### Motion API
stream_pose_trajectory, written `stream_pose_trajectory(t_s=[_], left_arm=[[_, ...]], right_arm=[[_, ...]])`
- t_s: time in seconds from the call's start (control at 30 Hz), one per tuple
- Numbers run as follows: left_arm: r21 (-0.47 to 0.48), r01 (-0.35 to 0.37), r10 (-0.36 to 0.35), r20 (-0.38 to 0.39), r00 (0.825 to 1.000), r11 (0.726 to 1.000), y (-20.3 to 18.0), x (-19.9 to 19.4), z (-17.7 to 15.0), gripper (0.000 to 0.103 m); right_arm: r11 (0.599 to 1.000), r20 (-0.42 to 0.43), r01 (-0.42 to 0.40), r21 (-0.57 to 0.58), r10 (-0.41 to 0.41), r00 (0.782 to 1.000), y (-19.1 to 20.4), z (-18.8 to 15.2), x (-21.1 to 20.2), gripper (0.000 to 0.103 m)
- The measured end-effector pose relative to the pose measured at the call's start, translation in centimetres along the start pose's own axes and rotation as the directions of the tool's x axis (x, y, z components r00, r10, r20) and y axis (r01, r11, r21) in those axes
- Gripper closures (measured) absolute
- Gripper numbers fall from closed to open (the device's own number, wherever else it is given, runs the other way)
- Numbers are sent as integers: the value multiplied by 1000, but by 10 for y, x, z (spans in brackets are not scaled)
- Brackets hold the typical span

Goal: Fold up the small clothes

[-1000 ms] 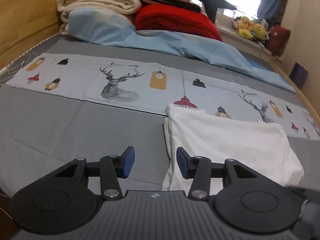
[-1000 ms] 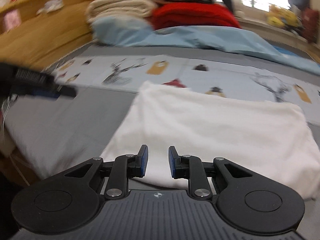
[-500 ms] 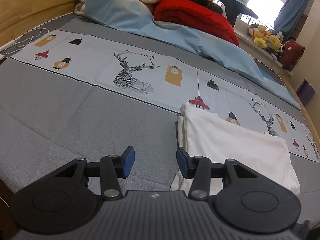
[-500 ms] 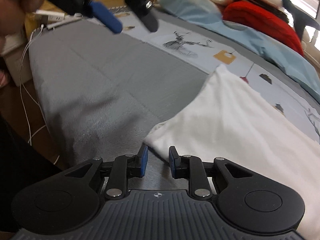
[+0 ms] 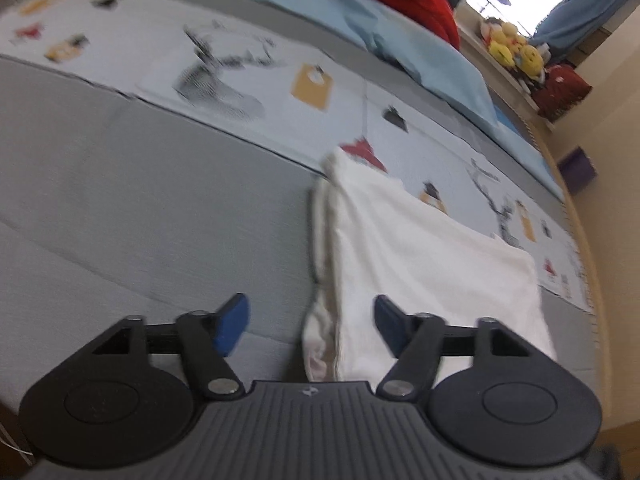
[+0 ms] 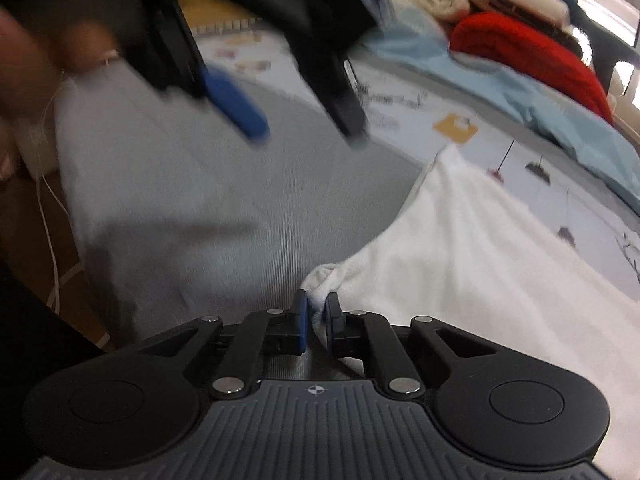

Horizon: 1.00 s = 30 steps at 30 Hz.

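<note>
White garment [image 5: 420, 264], folded (corner pinched), on bed [image 5: 160, 208]

White garment [image 6: 480, 264] soft matt cloth; grey bedcover [image 5: 140, 200] finely ribbed fabric.

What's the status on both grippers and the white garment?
Right gripper closing on the near corner of the white garment. Left gripper opening, astride its edge, no pad contact. Nothing in the way.
</note>
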<state>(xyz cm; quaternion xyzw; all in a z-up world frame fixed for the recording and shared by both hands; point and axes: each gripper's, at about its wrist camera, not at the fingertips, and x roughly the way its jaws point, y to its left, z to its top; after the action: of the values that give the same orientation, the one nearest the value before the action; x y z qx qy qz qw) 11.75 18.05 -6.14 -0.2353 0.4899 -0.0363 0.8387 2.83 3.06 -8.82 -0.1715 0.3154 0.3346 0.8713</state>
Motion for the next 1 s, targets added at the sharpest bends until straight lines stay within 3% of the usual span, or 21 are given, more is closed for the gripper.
stream_pose_trajectory(t_s=[0.27,0.37,0.43,0.47,0.5,0.53,0.6,0.67,0.73,0.8,0.9,1.0], left_arm=[[-114,119,-131,-97,987,986,-23,73,27,19],[-142,85,-106,-141,984,986,-29,102,32,23],[-124,32,-52,-155,987,992,-31,113,33,44],[-111,13,-30,-153,988,994,-31,115,34,71],[-106,9,-24,-144,989,994,-30,113,35,88],[-110,17,-31,-125,992,994,-27,108,36,90],[-116,31,-37,-51,998,993,-20,88,38,92],[-137,40,-35,37,999,990,-8,61,40,93],[-179,71,-50,117,992,981,7,36,41,93],[-188,74,-44,161,986,979,15,19,42,93],[-206,124,-88,179,980,971,14,16,44,93],[-153,169,-141,179,974,974,-13,20,52,93]], right_arm=[[992,126,-81,98,68,990,-37,-5,-62,96],[986,134,-119,115,103,986,-44,-9,-76,96],[985,127,-140,104,126,984,-42,-10,-80,96],[984,122,-150,97,138,983,-41,-10,-79,96],[983,118,-161,92,150,982,-38,-8,-78,96],[980,117,-176,93,165,979,-35,-7,-76,96],[970,140,-215,111,199,970,-31,-1,-78,96],[943,201,-289,165,255,946,-30,10,-80,96],[883,265,-382,274,313,912,-38,16,-81,96],[839,327,-427,337,321,889,-47,17,-86,96],[820,344,-411,398,282,896,-62,9,-94,96],[820,335,-337,462,191,923,-85,-9,-109,97]])
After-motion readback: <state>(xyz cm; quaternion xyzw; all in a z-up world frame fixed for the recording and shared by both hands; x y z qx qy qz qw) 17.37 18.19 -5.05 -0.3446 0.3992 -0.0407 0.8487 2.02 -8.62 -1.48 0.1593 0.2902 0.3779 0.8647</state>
